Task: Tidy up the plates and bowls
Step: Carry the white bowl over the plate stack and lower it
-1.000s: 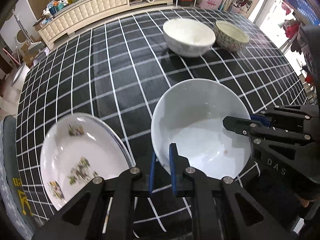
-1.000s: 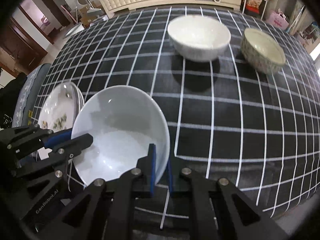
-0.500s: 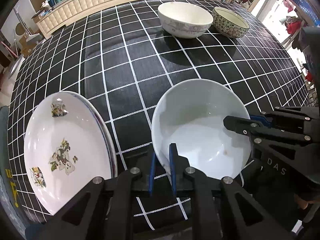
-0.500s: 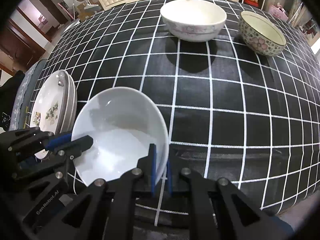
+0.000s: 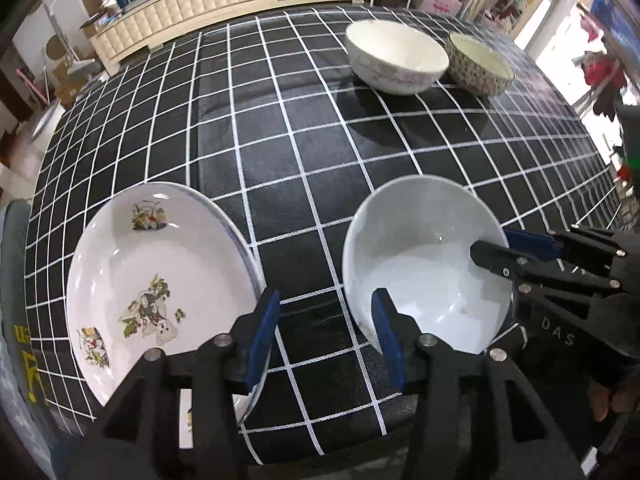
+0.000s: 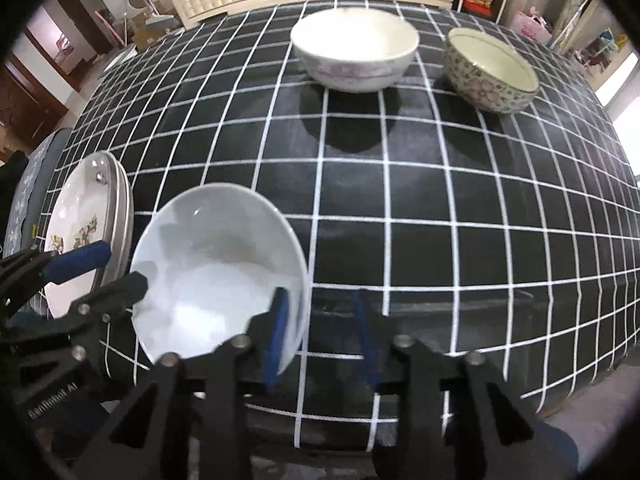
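Observation:
A plain white bowl (image 5: pixel 424 264) rests on the checked tablecloth (image 5: pixel 304 140) near the front edge; it also shows in the right wrist view (image 6: pixel 216 264). My left gripper (image 5: pixel 326 328) is open, its jaws straddling the bowl's left rim. My right gripper (image 6: pixel 320 328) is open, its jaws straddling the bowl's right rim. A stack of decorated white plates (image 5: pixel 156 280) sits left of the bowl, also in the right wrist view (image 6: pixel 84 232).
A large white bowl (image 5: pixel 396 58) and a patterned bowl (image 5: pixel 478 64) stand at the far side, also seen in the right wrist view as the white bowl (image 6: pixel 354 50) and patterned bowl (image 6: pixel 490 74). A sideboard (image 5: pixel 188 4) stands beyond the table.
Both grippers were shut on the white bowl's rim and have opened. The bowl has come down onto the cloth beside the plates.

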A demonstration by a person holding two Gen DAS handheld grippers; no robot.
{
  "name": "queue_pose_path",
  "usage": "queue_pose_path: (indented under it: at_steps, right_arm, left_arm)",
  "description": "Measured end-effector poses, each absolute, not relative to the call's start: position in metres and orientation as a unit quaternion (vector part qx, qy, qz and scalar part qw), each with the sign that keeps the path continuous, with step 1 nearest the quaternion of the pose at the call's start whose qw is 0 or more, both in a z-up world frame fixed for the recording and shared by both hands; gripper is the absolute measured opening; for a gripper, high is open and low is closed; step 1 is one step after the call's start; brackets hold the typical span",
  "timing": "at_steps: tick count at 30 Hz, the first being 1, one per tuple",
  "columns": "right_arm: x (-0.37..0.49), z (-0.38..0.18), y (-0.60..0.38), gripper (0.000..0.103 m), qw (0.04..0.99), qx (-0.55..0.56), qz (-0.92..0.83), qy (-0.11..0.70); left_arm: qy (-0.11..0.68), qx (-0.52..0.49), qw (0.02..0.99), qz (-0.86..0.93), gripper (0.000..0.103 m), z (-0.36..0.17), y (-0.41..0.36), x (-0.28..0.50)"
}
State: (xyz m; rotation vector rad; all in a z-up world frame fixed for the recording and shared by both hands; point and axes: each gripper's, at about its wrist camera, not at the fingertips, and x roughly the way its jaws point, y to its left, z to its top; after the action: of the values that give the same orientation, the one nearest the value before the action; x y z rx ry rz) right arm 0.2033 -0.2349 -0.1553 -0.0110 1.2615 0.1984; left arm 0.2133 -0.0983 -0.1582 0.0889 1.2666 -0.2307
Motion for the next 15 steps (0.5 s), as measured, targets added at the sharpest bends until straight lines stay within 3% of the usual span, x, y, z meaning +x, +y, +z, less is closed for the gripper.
queue_pose_path:
  at_steps: [4,15]
  right_arm:
    - [0.2,-0.138,-0.24,0.06,0.817,-0.004,0.084,0.571]
    - [0.2,-0.087,-0.24,0.073,0.848,-0.026,0.084,0.523]
  left_arm:
    - [0.581,0.044,0.806,-0.104,0.045,-0.146,-0.097,0.213]
    - [0.544,0.061,0.828,-0.119,0.048,-0.1,-0.111,0.213]
